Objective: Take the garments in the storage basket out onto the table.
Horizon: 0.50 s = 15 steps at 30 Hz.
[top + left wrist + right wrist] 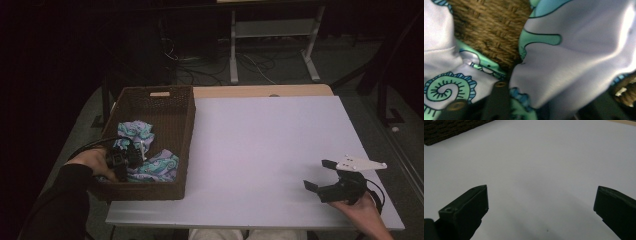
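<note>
A woven brown basket [186, 131] stands at the table's left with a pale lilac cloth [159, 166] printed in green and blue swirls crumpled inside. My left gripper [131, 156] reaches down into the basket onto the cloth. In the left gripper view a bunched fold of the cloth [574, 55] sits between the jaws and presses against them, with the basket weave [489, 30] behind; the left gripper [549, 100] is shut on that fold. My right gripper [318, 174] rests low over the white table [260, 140] at the front right, open [541, 200] with nothing between its jaws.
A corner of the basket [446, 130] lies far off in the right gripper view. Beyond the table are a strip of wooden board [260, 91], white desk legs [233, 50] and cables on the floor.
</note>
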{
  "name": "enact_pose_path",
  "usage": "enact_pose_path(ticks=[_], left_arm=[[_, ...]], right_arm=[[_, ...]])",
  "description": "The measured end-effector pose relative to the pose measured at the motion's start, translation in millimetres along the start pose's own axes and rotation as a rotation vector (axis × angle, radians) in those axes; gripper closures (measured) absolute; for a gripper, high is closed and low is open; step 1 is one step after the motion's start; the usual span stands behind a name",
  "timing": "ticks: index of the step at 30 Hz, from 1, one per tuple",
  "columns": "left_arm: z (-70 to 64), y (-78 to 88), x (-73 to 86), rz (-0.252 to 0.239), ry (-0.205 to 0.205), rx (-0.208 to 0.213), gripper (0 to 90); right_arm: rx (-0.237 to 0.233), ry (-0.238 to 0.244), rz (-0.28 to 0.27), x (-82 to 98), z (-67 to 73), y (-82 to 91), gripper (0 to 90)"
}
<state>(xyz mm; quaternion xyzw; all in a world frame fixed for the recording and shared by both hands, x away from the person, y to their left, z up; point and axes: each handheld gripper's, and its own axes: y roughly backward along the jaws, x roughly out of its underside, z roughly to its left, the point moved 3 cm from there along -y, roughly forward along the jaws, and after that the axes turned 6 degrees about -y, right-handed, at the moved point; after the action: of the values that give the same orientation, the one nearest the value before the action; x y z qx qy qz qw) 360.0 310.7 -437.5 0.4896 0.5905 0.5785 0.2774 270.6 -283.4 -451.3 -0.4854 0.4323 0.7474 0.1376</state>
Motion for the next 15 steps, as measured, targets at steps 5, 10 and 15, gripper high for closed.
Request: enact_pose_path(ticks=[5, 10, 15], left_arm=[[3.0, 4.4, -0.7, -0.019, 0.01, -0.014, 81.8], [2.8, 12.1, 0.5, -0.057, 0.016, -0.026, 83.8], [1.1, 27.5, 5.7, -0.133, 0.03, -0.034, 84.1]], right_arm=[[0.011, -0.003, -0.008, -0.4, -0.8, 0.8, 0.0], [0.015, 0.0, -0.011, -0.8, -1.0, 1.2, 0.0], [0.017, 0.003, -0.01, -1.0, -0.7, 1.3, 0.0]])
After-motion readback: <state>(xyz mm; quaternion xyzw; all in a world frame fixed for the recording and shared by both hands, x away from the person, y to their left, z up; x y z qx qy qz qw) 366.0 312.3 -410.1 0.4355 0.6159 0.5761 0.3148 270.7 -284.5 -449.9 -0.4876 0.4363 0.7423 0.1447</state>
